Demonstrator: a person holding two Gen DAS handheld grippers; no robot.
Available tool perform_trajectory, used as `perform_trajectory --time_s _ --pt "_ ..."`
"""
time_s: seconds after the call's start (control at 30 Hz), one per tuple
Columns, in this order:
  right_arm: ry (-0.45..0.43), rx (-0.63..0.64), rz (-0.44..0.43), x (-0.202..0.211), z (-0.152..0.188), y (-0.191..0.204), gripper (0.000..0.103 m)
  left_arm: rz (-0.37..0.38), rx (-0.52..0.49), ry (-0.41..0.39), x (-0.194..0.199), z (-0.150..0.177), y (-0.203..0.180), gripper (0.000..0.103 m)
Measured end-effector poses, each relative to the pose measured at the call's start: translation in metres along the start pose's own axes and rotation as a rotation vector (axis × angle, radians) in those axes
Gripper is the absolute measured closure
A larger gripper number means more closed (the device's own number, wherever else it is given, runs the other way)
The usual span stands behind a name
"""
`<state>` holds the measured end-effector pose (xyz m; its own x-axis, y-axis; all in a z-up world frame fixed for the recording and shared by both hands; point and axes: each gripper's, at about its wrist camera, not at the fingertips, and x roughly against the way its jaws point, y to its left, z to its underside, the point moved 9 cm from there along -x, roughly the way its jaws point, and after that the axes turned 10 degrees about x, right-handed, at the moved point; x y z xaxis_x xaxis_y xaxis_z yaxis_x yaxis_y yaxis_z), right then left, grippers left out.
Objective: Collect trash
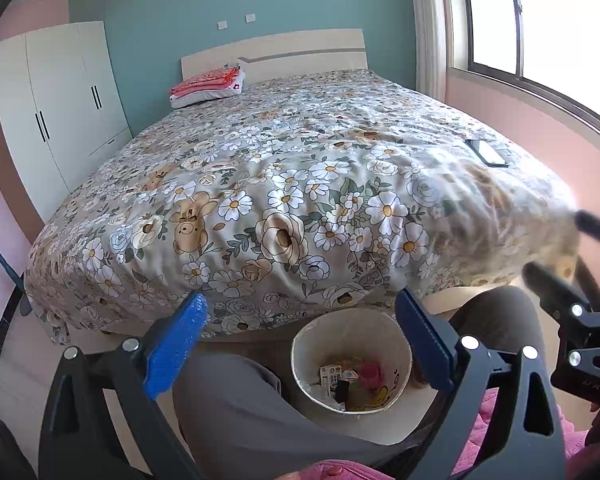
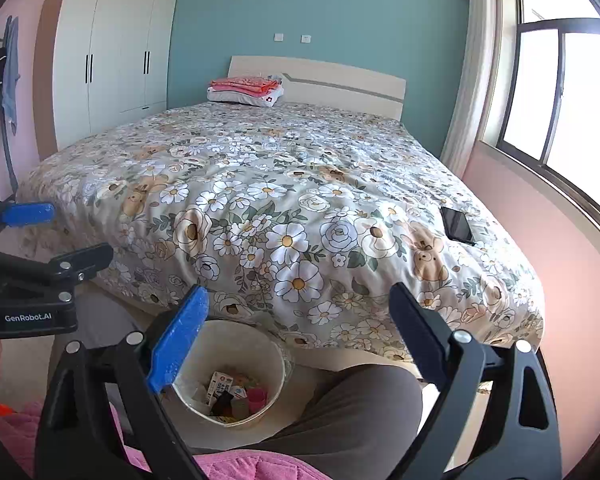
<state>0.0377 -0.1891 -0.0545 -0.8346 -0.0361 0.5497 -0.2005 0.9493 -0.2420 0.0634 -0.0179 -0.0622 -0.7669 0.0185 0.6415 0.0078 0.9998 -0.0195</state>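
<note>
Phone [image 2: 456,225] on bed [image 2: 284,184]; bin [image 2: 236,380] between knees.

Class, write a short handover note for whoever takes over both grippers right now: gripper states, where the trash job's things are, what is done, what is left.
Left gripper: open, holding nothing, above the bin.
Right gripper: open, holding nothing, beside it.
Round cream waste bin: on the floor at the foot of the bed, between the person's knees; it already holds a small white carton and a pink cup.
Floral bedspread: no loose trash visible; a black phone lies near the window side, not trash.
Left: probably check elsewhere for trash.
</note>
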Motion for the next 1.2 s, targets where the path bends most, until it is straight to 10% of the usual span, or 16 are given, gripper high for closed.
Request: perform_trajectory --time_s 1.2 --pt "-0.017 -0.010 -0.022 0.008 -0.006 0.008 0.013 0.080 -0.046 0.041 -0.001 0.012 -0.025 0.006"
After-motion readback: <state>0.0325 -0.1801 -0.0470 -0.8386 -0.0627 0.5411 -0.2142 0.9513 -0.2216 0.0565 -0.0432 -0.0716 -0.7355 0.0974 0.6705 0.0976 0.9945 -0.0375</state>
